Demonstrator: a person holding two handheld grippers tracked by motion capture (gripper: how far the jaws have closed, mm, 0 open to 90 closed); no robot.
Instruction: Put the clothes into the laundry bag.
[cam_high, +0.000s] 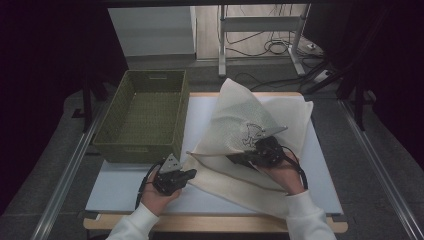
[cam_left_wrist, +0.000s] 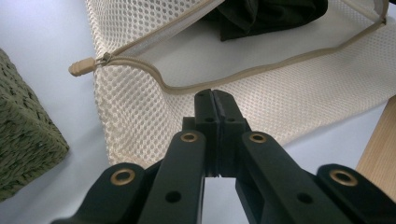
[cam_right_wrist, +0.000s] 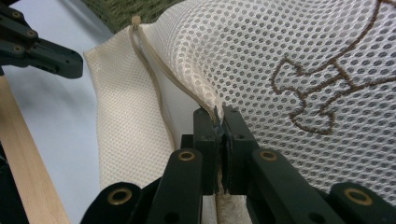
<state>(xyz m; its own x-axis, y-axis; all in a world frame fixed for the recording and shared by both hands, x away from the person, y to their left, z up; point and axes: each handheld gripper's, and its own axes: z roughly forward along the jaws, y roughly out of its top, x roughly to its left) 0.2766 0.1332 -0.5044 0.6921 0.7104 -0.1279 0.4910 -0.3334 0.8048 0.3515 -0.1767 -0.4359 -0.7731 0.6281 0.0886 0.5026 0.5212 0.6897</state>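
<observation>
Cream mesh laundry bag (cam_high: 250, 120) with brown embroidery, lying unzipped on the white table, upper flap lifted. Something dark inside, maybe clothing (cam_left_wrist: 271, 16). Tan zipper pull (cam_left_wrist: 83, 67) sits at the bag's corner.

A cream mesh laundry bag (cam_high: 250, 125), dotted with small holes, edged with a tan zipper (cam_left_wrist: 154, 77) and stitched with a brown outline figure (cam_right_wrist: 322, 88), lies at centre frame on a white table top (cam_high: 115, 185) with a pale wood edge. At upper left sits an olive-green woven basket (cam_high: 145, 112). Both grippers (cam_high: 187, 176) (cam_high: 235, 159) are black with brass-coloured rivets, and the sleeves (cam_high: 132, 225) at the bottom are white.
</observation>
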